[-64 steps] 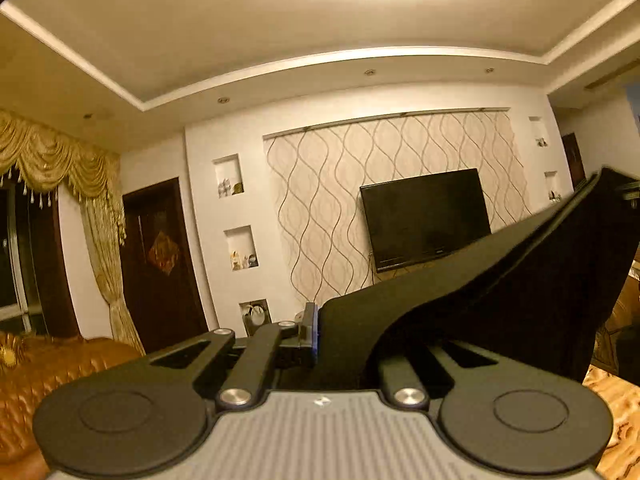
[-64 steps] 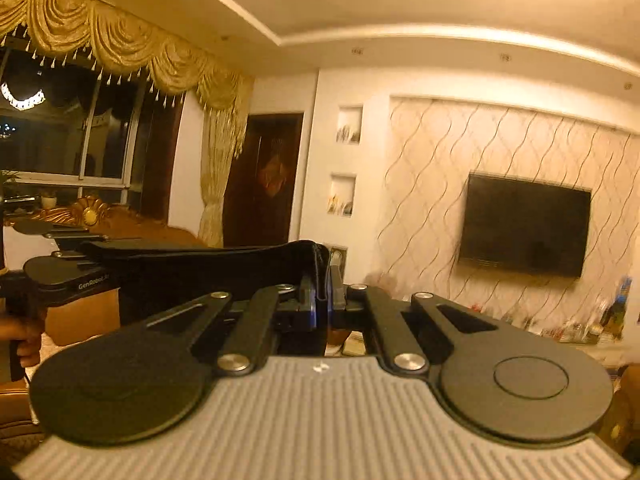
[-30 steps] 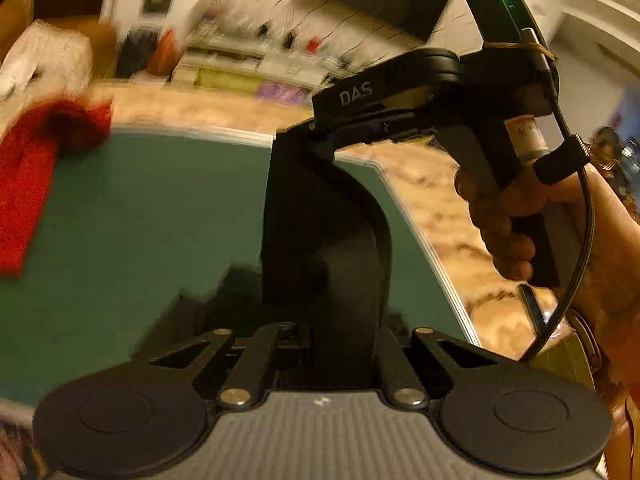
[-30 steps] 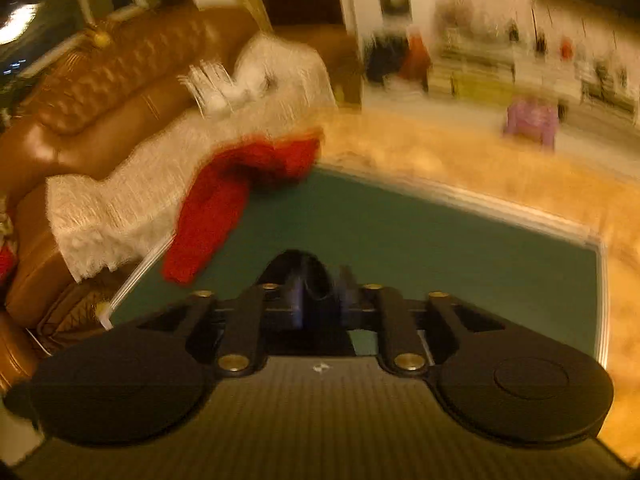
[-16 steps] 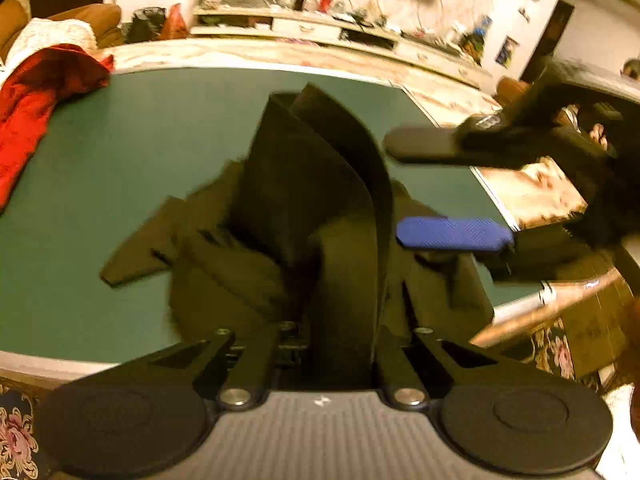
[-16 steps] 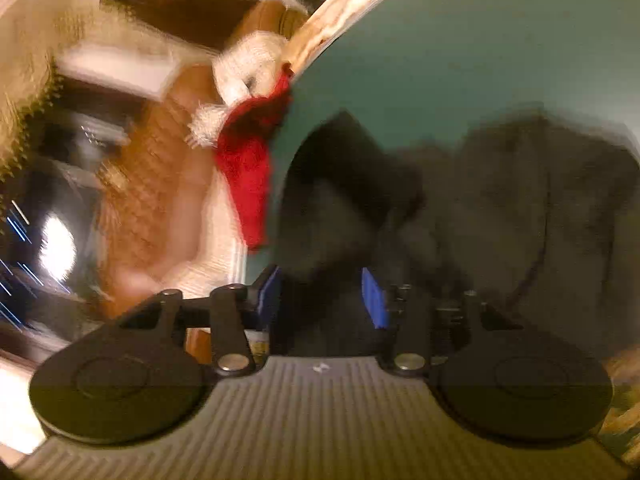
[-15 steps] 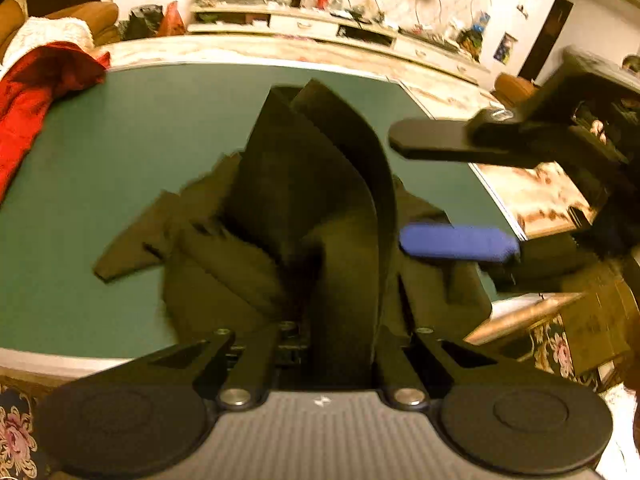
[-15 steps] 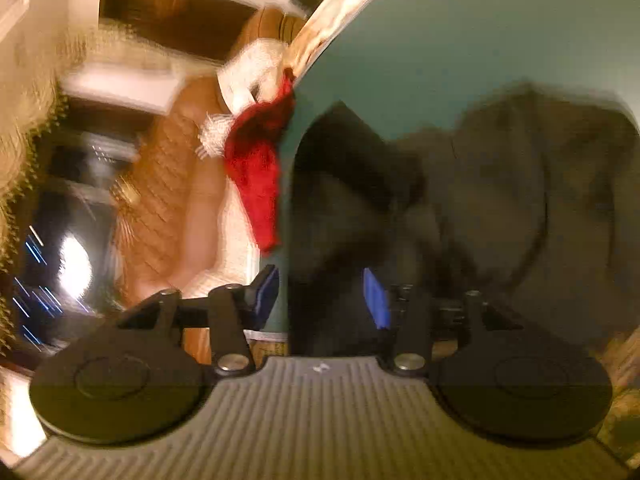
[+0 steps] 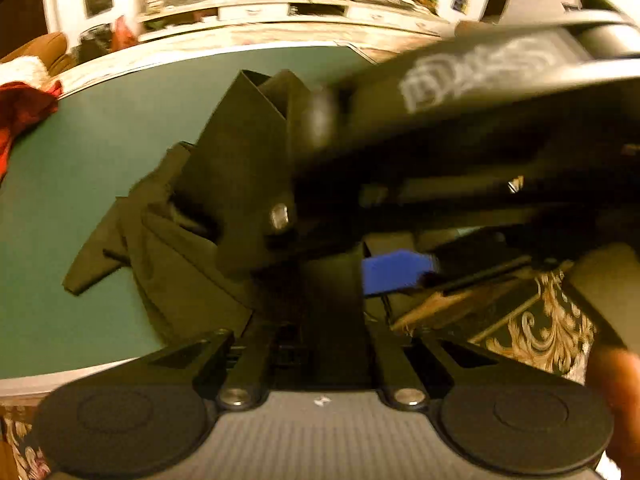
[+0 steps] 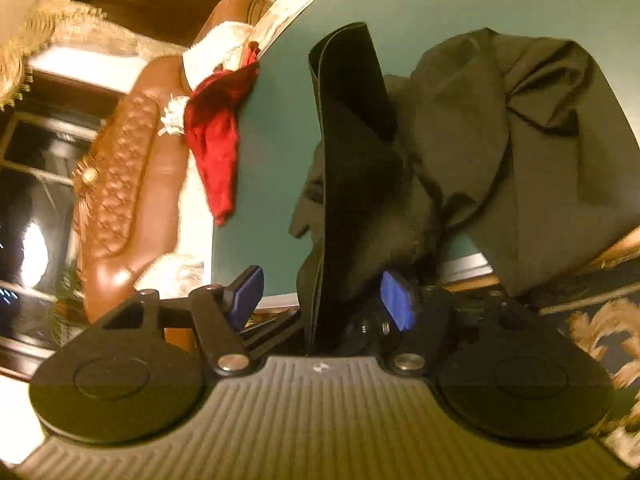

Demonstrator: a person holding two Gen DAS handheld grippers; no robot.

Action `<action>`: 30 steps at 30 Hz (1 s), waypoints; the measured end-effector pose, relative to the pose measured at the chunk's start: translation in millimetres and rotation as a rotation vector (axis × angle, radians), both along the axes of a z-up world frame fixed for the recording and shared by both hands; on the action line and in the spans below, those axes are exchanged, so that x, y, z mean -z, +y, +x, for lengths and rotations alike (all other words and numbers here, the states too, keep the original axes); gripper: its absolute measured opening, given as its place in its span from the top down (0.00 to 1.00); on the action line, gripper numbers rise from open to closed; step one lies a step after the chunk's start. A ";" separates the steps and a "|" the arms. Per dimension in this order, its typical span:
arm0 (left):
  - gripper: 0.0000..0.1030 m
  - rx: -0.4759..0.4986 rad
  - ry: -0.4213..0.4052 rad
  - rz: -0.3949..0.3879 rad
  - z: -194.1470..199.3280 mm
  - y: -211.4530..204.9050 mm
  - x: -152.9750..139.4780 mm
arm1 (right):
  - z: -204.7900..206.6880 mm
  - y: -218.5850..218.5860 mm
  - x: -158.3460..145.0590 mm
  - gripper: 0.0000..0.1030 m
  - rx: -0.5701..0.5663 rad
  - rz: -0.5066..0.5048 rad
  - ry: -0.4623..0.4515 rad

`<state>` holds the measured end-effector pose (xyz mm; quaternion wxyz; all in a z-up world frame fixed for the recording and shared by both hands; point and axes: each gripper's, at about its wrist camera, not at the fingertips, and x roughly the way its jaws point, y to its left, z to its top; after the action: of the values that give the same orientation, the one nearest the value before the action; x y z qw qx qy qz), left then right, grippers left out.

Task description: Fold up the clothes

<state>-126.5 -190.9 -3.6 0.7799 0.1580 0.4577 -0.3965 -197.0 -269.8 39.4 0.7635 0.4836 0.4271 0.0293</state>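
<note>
Green table [image 9: 80,152]: filled the middle and left of my left view, its pale edge running along the lower left.

Dark garment [image 10: 500,132]: lay crumpled on that table, centre to right of my right view, one side draped over the near edge. A stiff fold of it [image 9: 244,148] rose at the centre of my left view.

My right gripper [image 10: 324,296]: jaws stood wide apart, blue pads [image 10: 248,292] showing, with the garment's upright fold passing between them, lying close to the right-hand pad and clear of the left. Its blurred body crossed the upper right of my left view.

My left gripper [image 9: 320,332]: jaws looked drawn together on dark cloth, though the tips were hidden.

Brown sofa [image 10: 132,184]: left of my right view.

Red cloth [image 10: 216,136]: at the table's edge, beside the sofa.
</note>
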 end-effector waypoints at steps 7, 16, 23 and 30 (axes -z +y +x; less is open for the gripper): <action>0.56 0.058 0.072 -0.034 20.7 22.5 -13.5 | -10.5 -14.3 31.8 0.85 0.011 0.049 0.046; 0.31 0.125 0.101 -0.091 57.1 60.6 -49.6 | -24.0 -11.0 26.6 0.92 -0.064 -0.315 0.045; 0.19 0.137 0.071 -0.049 68.5 8.0 -100.2 | -40.8 0.4 12.2 0.94 -0.117 -0.580 0.024; 0.16 0.209 0.091 0.262 51.5 -119.1 -52.5 | -38.5 30.6 5.6 0.94 -0.176 -0.732 -0.003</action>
<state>-74.9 -310.0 48.8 0.6855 0.2870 0.5216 -0.4191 -235.4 -239.2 33.8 0.8810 0.1403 0.4481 -0.0591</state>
